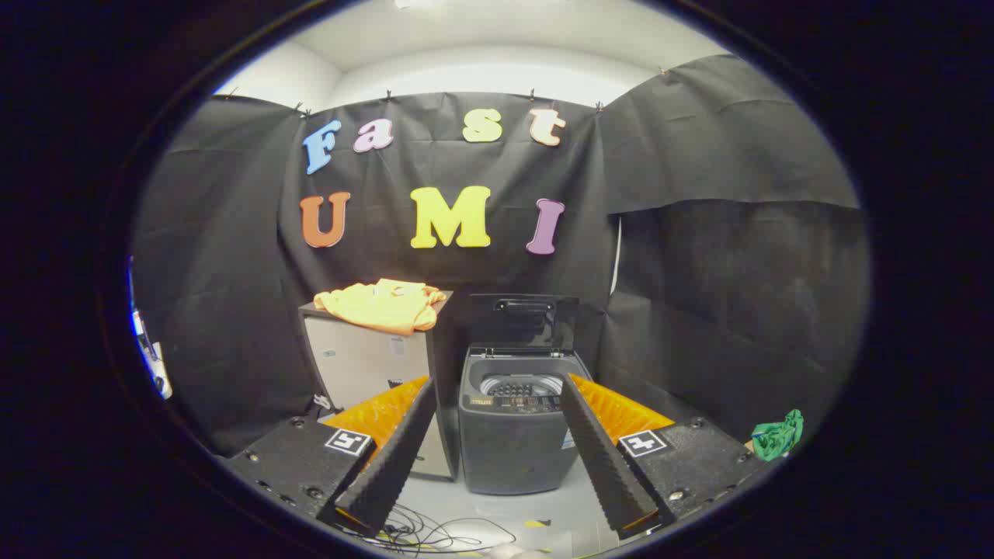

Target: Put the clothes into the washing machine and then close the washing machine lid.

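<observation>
The gripper [497, 458] hangs spread wide and empty before the washing machine [515, 435] — its lid [524, 318] raised — with the yellow-orange clothes [382, 304] heaped on the cabinet [365, 365] beside the machine.

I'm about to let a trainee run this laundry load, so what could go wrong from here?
The gripper is open and holds nothing; the orange garment lies bunched on the cabinet beside the washing machine, so a shallow pinch may lift only a fold and drop it. The raised lid stands just behind the drum opening and could be knocked. Loose cables on the floor might snag.
</observation>
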Action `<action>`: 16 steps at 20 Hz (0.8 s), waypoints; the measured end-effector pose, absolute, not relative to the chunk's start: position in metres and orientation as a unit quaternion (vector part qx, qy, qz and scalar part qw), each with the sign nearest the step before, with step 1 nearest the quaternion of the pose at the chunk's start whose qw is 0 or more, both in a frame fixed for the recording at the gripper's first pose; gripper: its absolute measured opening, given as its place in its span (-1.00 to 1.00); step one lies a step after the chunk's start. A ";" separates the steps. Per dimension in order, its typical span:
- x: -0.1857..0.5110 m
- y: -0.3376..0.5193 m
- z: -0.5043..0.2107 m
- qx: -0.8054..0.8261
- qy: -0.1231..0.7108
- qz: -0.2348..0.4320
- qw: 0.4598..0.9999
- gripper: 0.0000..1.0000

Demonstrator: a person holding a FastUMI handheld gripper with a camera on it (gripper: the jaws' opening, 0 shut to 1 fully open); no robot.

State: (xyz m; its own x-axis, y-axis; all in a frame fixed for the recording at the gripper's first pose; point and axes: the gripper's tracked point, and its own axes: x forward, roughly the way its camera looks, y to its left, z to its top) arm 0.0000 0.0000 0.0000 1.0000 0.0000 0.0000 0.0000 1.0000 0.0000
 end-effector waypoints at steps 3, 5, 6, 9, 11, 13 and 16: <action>0.006 0.011 0.017 -0.001 -0.010 0.003 1.000 1.00; 0.016 0.018 0.025 -0.005 -0.013 0.003 1.000 1.00; 0.019 0.024 0.030 -0.003 -0.012 0.004 1.000 1.00; 0.035 0.039 0.046 0.007 -0.012 0.004 1.000 1.00; 0.049 0.047 0.063 0.008 -0.016 0.001 1.000 1.00; 0.065 0.063 0.084 0.005 -0.024 0.007 1.000 1.00; 0.096 0.089 0.116 0.007 -0.034 0.023 0.999 1.00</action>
State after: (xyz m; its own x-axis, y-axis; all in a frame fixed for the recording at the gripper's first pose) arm 0.0955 0.0891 0.1164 0.9967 0.0448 0.0679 -0.0457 0.9989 0.0123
